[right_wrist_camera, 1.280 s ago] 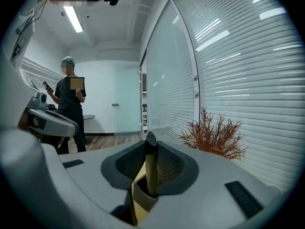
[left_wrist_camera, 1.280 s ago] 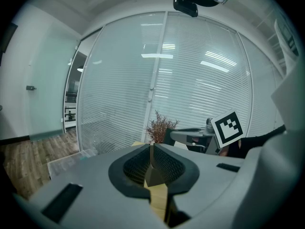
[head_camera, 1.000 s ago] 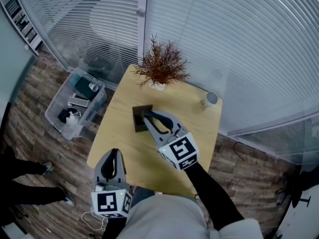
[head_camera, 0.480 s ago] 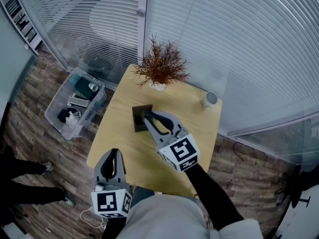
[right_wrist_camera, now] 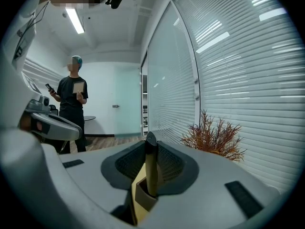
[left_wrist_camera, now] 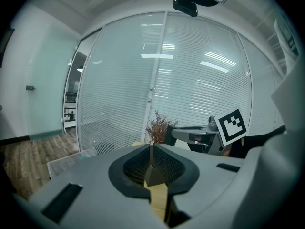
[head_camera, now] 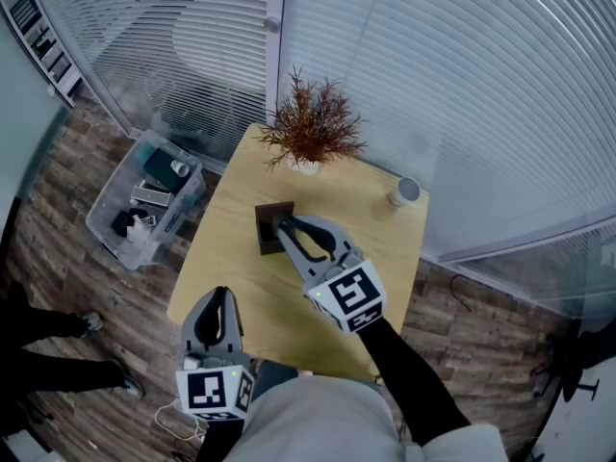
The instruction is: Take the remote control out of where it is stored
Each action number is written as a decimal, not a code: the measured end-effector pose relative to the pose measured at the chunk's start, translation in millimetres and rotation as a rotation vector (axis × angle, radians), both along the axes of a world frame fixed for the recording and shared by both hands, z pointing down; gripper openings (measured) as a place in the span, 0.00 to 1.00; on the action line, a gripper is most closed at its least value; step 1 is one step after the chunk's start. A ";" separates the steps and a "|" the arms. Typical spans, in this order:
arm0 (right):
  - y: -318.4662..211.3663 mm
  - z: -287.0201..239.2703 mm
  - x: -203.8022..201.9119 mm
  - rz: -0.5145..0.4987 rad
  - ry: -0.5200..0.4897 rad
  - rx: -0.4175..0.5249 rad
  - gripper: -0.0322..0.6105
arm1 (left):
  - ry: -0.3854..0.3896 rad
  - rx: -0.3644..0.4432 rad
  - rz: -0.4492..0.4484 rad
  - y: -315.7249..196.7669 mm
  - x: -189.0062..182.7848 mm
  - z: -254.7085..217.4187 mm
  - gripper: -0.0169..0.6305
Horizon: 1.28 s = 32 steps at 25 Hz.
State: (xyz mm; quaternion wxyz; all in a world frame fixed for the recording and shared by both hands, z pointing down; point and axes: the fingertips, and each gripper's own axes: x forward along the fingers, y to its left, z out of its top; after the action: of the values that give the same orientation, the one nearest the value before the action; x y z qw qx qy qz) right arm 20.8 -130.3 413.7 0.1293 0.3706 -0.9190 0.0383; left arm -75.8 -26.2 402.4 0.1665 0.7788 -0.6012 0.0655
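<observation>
A slim dark remote control stands upright in a small brown holder on the wooden table. My right gripper is shut on the remote, one pad on each side of it, with the remote's top just above the pads. From the head view, that gripper reaches over the dark holder at the table's middle, and the remote is hidden by the fingers. My left gripper hangs at the near table edge, shut and holding nothing.
A reddish dried plant in a white pot stands at the table's far edge, a small cup at the far right corner. On the floor at left are a clear bin of items and someone's legs. Glass walls with blinds surround the table.
</observation>
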 end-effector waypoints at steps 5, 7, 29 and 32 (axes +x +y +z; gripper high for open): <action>3.1 -4.3 -1.2 0.000 -0.013 -0.018 0.17 | -0.002 0.003 -0.002 0.7 -1.2 1.5 0.07; 3.9 -6.5 -1.4 -0.001 -0.017 -0.012 0.17 | 0.000 0.002 -0.002 0.9 -0.7 0.6 0.07; 6.4 -10.1 -1.8 -0.015 -0.022 0.011 0.17 | -0.007 0.005 -0.007 -1.6 -3.6 -0.1 0.07; 7.5 -10.4 -2.0 -0.016 -0.018 0.014 0.17 | -0.006 0.006 -0.008 -1.7 -4.2 -0.9 0.07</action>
State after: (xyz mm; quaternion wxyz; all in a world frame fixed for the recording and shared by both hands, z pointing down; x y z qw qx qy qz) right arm 18.8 -122.8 403.4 0.1186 0.3636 -0.9234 0.0342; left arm -79.9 -27.9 401.5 0.1625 0.7767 -0.6050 0.0655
